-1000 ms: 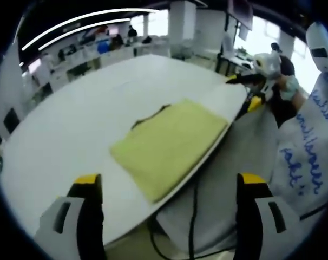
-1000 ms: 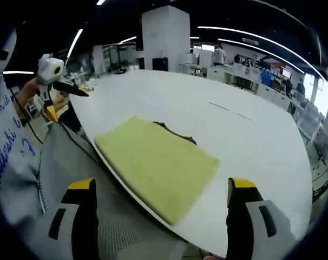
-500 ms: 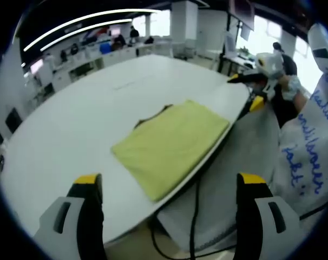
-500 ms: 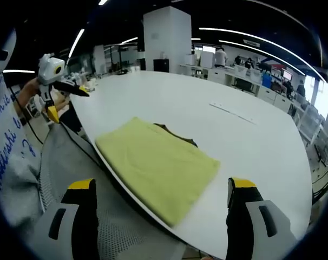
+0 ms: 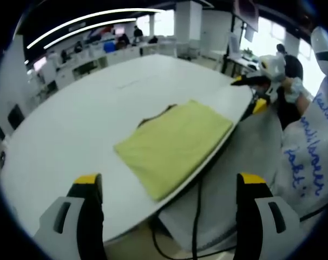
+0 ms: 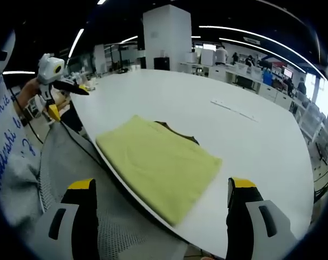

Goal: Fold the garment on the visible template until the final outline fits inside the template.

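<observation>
Yellow garment lies folded at the tabletop edge, 12 o'clock of both tongs. Left tongs and right tongs wide, empty. Folding looks done; next, check fit.

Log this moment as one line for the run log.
garment: folded, flat at table edge | left hand-held gripper: open, clear of cloth | right hand-held gripper: open, clear of cloth

Dark layer mostly hidden under folded garment.
</observation>
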